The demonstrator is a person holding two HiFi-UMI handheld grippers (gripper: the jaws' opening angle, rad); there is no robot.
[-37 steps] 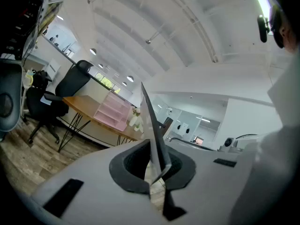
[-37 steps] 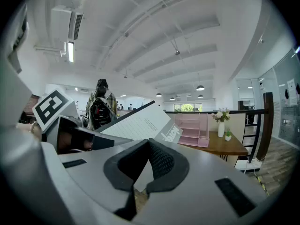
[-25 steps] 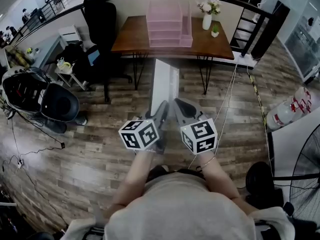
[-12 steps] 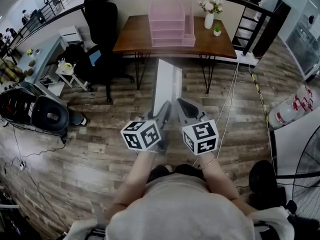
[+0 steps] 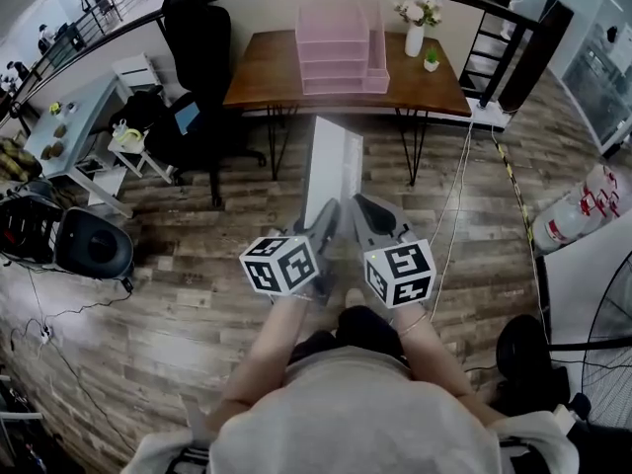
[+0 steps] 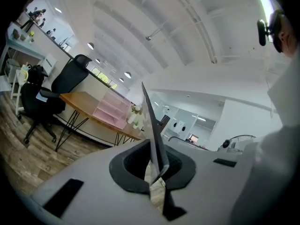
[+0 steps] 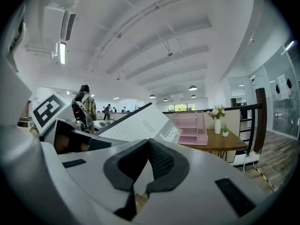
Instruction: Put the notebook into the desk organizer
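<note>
- Wood-plank floor [image 5: 178,304] fills most of the head view. We stand on it, well short of the furniture.
- Brown desk [image 5: 267,77] on black hairpin legs stands ahead against a low wall.
- Black office chair [image 5: 202,57] is just left of the desk.
- Pink desk organizer [image 5: 341,52] sits on the desktop toward the back, with stacked trays and an upright slot on its right side. It is well apart from what we carry.
- Notebook [image 5: 331,166] is in the air in front of us, over the floor. It stands on edge and reaches forward from the gripper tips toward the desk. The right gripper view shows a ruled page and a grey printed corner.
- Left gripper [image 6: 156,182] is clamped on the near end of the notebook, which runs edge-on up out of its pads.
- Right gripper [image 7: 140,185] is held close beside the left one. Its jaws are drawn nearly together, with a pale sliver in the narrow gap. We cannot tell whether it pinches the notebook.
- White vase of flowers [image 5: 414,39] is on the desk, right of the organizer.
- Small potted plant [image 5: 431,62] is just beside the vase.
</note>
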